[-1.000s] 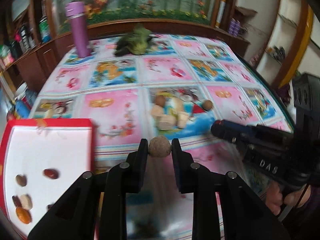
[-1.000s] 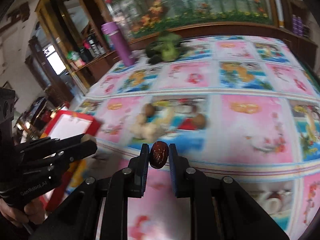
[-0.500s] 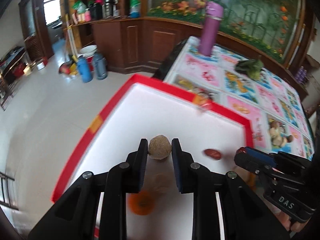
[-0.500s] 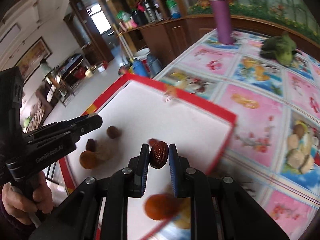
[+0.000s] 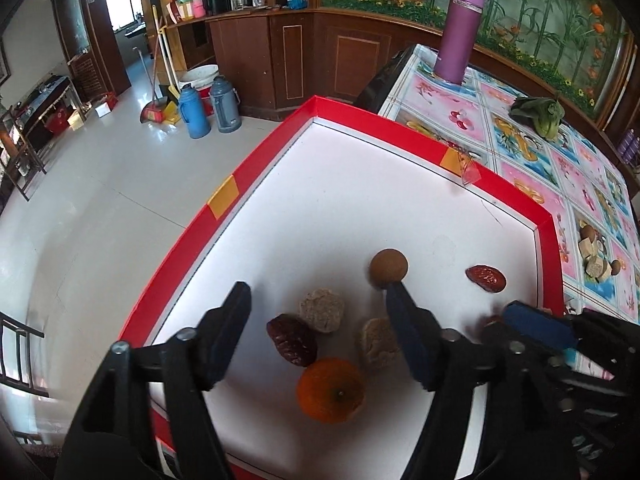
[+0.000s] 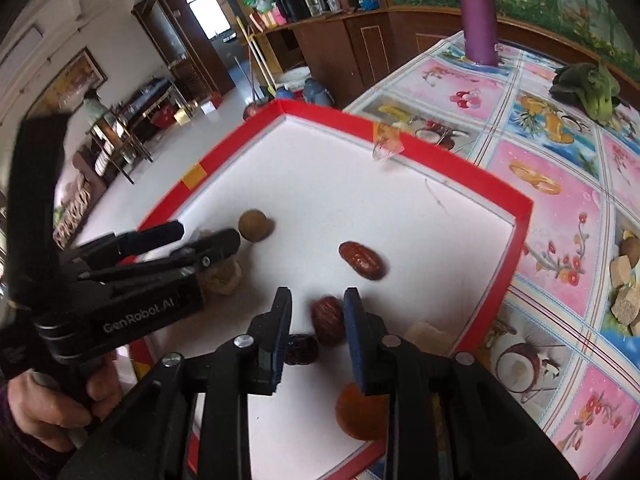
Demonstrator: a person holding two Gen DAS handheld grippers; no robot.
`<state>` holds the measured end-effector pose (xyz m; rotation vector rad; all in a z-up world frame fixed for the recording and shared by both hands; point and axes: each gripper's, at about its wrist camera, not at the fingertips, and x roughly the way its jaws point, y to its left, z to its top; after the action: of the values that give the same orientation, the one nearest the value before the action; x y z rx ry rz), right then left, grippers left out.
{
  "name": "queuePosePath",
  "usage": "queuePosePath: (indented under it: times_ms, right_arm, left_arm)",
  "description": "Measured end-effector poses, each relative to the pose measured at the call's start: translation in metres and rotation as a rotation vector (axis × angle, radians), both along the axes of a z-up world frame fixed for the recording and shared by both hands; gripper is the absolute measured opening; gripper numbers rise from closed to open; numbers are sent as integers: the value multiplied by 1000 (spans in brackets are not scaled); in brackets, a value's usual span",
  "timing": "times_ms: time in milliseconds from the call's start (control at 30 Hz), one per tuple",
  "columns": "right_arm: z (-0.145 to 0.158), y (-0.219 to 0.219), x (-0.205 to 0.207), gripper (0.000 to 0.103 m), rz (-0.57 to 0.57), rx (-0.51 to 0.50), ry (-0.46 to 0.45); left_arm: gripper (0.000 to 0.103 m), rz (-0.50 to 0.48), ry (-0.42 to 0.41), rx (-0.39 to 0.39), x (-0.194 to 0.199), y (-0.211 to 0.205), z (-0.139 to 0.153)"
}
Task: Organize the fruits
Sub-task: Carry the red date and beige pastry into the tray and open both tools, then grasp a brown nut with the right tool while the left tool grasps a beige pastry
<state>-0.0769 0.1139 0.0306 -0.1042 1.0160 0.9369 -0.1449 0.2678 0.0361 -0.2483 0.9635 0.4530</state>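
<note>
Since half a second ago both grippers have let go over the red-rimmed tray point(image 5: 224, 200), left gripper point(image 5: 318, 312) wide apart beside its brown round fruit point(image 5: 388, 267), right gripper point(image 6: 316, 312) parted around its red date point(image 6: 329, 320) (blurred, perhaps rolling), so lift straight up without nudging either.

Left gripper point(image 5: 316, 300): two black angular fingers point(image 5: 224, 332) with dark blue pads on the inner faces; round silver screws at the joints; white lettering "GenRobot.AI" on the black body seen from the right wrist view. Right gripper point(image 6: 316, 300): the same black build, blue-padded fingers point(image 6: 354, 320) and silver screws; a dark purple sleeve point(image 6: 24, 444) at the hand point(image 6: 52, 404) on the left handle.
</note>
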Motion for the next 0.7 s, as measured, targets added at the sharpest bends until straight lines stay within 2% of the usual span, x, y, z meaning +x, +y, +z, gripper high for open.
queuePosePath:
  times_ms: [167,233,333,467,567,700]
  right_arm:
    - [33,-53,15,41,-72,118,-67]
    - [43,-88,29,45,-142,138,-112]
    - [46,-143,56,46,-256,138,-145]
    - [30,-217,98,46,-423,120,-90]
    - [16,-256,117,46,-508,120,-39]
    - [-5,-291,132,46,-558,186,64]
  left_arm:
    - [73,-4,-20,23,3,-12,15]
    - [75,-44,-38,42,9,-27,25]
    - [80,-140,-50,59,26,-58,35]
    - [81,-306,-30,81,62,-116,35]
    - [81,-432,-2,83,92,-162,25]
    - [81,-534,20,98,124,-207,9]
